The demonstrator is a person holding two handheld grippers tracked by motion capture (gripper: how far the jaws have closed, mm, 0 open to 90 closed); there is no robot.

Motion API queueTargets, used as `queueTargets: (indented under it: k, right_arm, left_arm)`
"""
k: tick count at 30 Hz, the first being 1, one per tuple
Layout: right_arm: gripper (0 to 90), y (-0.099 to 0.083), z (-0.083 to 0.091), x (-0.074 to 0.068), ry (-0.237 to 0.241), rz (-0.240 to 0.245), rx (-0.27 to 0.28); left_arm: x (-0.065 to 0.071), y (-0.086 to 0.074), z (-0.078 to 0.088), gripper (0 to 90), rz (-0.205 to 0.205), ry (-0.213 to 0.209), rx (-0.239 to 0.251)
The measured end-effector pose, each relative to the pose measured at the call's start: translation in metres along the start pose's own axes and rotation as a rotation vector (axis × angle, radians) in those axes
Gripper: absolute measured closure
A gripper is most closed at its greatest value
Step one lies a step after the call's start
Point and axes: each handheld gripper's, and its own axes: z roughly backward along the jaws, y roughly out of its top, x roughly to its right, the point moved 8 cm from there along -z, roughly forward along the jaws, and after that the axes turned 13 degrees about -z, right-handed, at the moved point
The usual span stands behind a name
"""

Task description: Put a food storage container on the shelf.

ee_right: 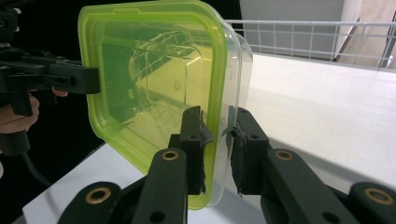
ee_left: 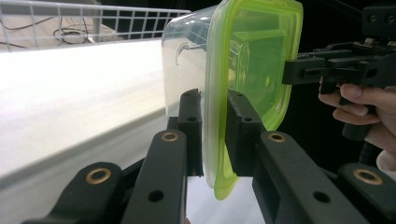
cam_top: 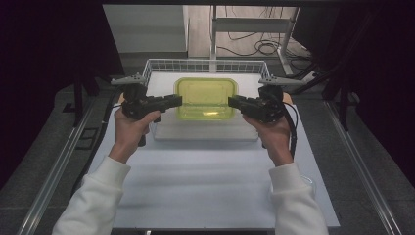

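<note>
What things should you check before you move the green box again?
1. Left gripper pinches the rim of the green-lidded box: ok.
2. Right gripper pinches the opposite rim: ok.
3. Lid sits on the clear tub all round: cannot tell; the far edge is hidden.
4. Box held level between the grippers, in the high view: ok.
5. Box clear of the wire basket wall behind it: ok.
6. Box empty, so nothing can slide: ok, nothing shows through the lid.
</note>
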Motion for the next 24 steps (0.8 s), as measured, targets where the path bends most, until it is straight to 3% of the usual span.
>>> queueTargets:
  k: [12, 19, 23, 24]
  right_arm:
    - [76.0, 0.019, -0.021, 0.024, -0.006, -0.059, -0.011]
    - [76.1, 0.029, -0.035, 0.038, -0.001, -0.116, -0.030]
    - [75.9, 0.036, -0.042, 0.044, -0.014, -0.139, -0.035]
    - [75.9, 0.038, -0.045, 0.047, -0.019, -0.143, -0.046]
  left_arm:
    - [-0.028, 0.009, -0.025, 78.7, 0.048, -0.007, -0.034]
    - [-0.047, 0.013, -0.039, 78.8, 0.126, -0.034, -0.073]
    - [-0.054, 0.016, -0.045, 78.9, 0.141, -0.030, -0.081]
    - [-0.060, 0.015, -0.048, 78.9, 0.166, -0.044, -0.100]
